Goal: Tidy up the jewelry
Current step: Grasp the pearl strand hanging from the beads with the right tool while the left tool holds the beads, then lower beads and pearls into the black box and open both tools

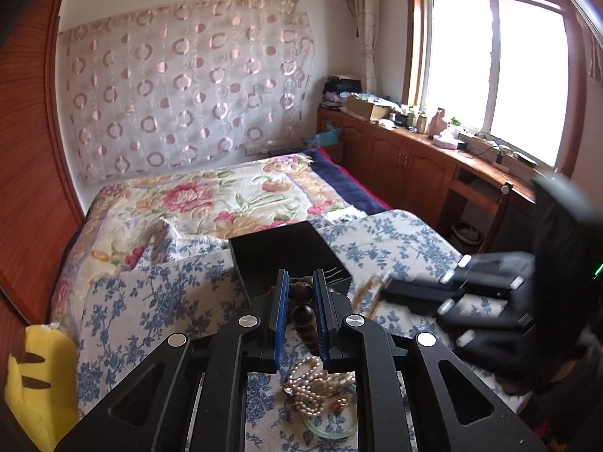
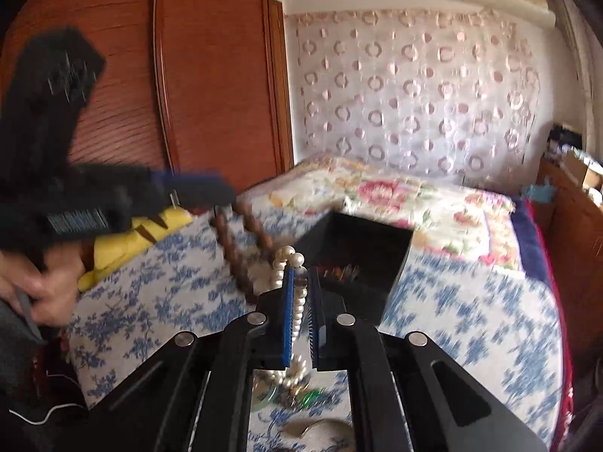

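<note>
My left gripper [image 1: 300, 282] is shut on a dark brown wooden bead string [image 1: 302, 314], which hangs down between its blue pads above the bed. In the right wrist view the same bead string [image 2: 233, 252] dangles from the left gripper [image 2: 222, 188]. My right gripper [image 2: 301, 275] is shut on a white pearl necklace [image 2: 288, 260], lifted above the bed. A black jewelry box [image 1: 286, 256] lies open just beyond both grippers; it also shows in the right wrist view [image 2: 361, 260]. More pearls [image 1: 312, 388] and small pieces lie in a heap below the left gripper.
The bed has a blue floral cover [image 1: 158, 301] and a pink floral quilt [image 1: 211, 196]. A yellow plush toy [image 1: 34, 369] lies at the left. A wooden wardrobe [image 2: 169, 75] stands on the left, low cabinets [image 1: 407, 158] under the window on the right.
</note>
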`<state>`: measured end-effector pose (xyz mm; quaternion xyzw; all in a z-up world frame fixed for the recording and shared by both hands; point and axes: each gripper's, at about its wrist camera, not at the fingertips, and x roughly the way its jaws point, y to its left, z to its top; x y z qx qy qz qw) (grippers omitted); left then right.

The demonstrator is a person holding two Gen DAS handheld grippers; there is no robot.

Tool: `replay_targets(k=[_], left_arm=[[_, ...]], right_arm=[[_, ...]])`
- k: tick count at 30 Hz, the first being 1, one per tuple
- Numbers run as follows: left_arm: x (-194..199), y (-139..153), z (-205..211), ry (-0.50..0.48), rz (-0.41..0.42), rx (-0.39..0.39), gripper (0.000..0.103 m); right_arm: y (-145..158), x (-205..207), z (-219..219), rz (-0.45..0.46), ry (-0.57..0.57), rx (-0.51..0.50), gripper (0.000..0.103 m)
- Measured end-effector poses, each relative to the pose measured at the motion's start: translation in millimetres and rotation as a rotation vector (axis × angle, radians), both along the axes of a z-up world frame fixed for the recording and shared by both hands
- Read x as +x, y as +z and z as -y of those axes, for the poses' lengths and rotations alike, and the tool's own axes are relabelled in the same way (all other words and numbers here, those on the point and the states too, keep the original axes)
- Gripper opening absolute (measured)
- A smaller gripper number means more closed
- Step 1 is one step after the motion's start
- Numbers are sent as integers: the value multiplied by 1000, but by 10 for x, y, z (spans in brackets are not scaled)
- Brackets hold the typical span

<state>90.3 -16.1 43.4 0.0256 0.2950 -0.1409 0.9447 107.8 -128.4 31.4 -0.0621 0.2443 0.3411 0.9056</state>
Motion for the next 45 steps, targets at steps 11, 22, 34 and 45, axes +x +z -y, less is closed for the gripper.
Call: replay_targets(k=[11, 22, 34, 45], left_arm=[[198, -103, -112, 29, -28, -7, 12], [462, 111, -138, 10, 18, -48, 12], [928, 69, -99, -9, 1, -44, 12], [1234, -404, -39, -14, -97, -40, 12]], right_arm=[[639, 151, 58, 110, -10, -13, 8], [1174, 571, 7, 183, -15, -35, 8], [852, 1201, -87, 116, -29, -87, 8], [184, 1552, -177, -21, -21, -133, 9]])
